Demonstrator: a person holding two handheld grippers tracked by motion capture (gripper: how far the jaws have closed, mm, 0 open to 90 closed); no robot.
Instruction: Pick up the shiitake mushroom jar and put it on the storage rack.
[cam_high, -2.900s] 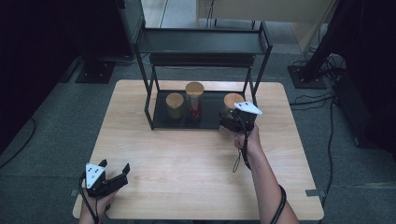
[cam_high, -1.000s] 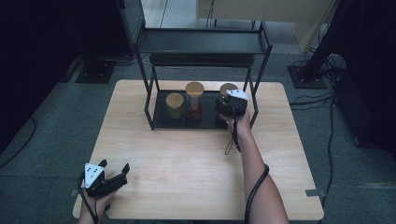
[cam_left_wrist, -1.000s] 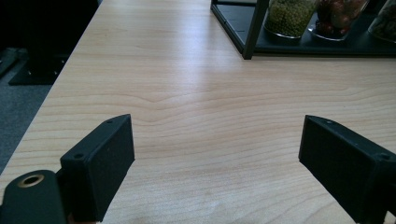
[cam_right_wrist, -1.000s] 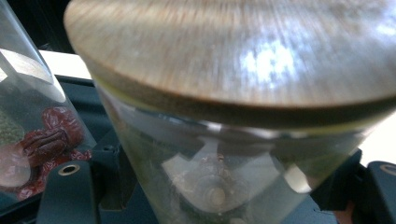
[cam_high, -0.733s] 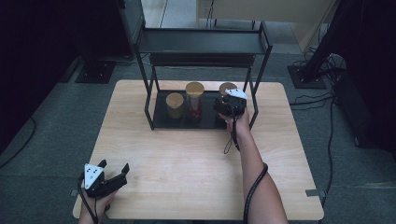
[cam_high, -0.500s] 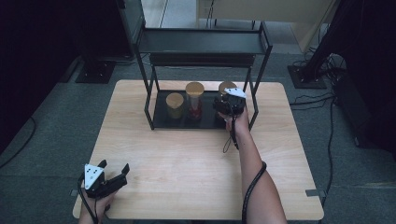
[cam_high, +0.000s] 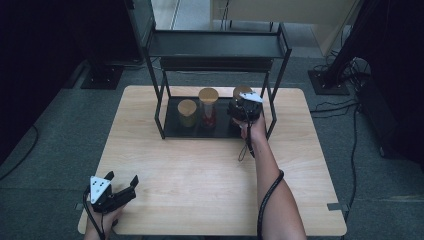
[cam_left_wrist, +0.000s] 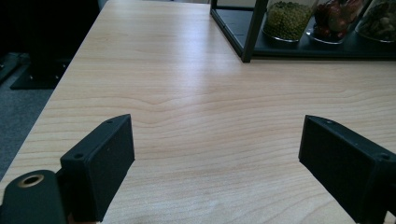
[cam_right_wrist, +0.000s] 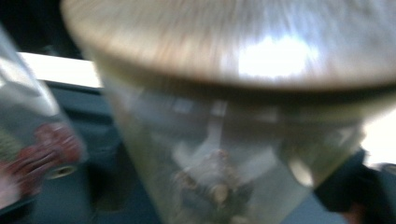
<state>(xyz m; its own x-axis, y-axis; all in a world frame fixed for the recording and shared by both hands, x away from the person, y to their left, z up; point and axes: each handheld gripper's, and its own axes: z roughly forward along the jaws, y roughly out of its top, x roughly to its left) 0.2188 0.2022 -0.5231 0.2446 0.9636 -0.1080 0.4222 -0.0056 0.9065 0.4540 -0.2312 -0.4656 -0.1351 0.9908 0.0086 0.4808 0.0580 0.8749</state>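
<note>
Three glass jars with wooden lids stand on the lower tray of a black two-tier rack: a green-filled jar, a red-filled jar and a third jar at the right end. My right gripper reaches into the rack around this third jar. Its jaws have just been opening and the jar stands between them; one black finger shows at its side. My left gripper rests open and empty near the table's front left corner.
The light wooden table has bare room between the rack and the front edge. The rack's black posts frame the tray. Cables and stands lie on the grey floor at the right.
The right gripper carried the third jar from in front of the rack to the right end of the lower tray, then stayed nearly still. The left gripper has not moved.
</note>
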